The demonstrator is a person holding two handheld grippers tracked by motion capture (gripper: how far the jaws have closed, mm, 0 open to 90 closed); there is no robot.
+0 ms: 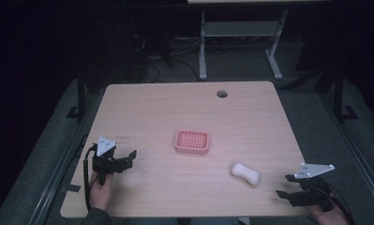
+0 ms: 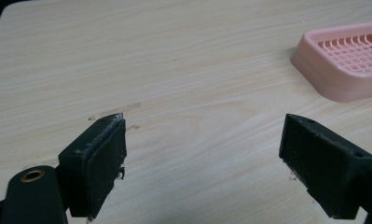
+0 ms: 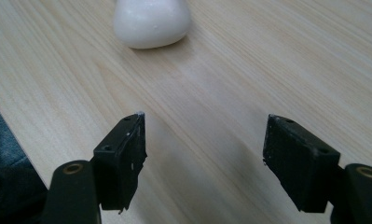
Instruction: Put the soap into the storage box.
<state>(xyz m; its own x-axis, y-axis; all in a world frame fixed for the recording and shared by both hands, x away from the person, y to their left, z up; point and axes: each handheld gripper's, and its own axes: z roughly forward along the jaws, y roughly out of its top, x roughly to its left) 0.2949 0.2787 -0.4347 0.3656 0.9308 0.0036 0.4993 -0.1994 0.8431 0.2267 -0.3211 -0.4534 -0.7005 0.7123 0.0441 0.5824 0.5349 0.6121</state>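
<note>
A pink soap dish (image 1: 192, 141) with a grid top sits near the middle of the wooden table (image 1: 184, 108); the left gripper view catches it at the upper right (image 2: 347, 60). A white bar of soap (image 1: 245, 173) lies to its right, nearer the front edge, and appears at the top of the right gripper view (image 3: 151, 21). My left gripper (image 1: 128, 158) rests at the front left, open, nothing between its jaws (image 2: 202, 154). My right gripper (image 1: 284, 186) sits at the front right corner, open and empty (image 3: 204, 149), pointing toward the soap a short way off.
A round cable hole (image 1: 221, 93) is in the table's far side. Beyond the table stand white desk legs (image 1: 202, 47) and cables on a dark floor. Dark rails (image 1: 81, 103) flank both sides.
</note>
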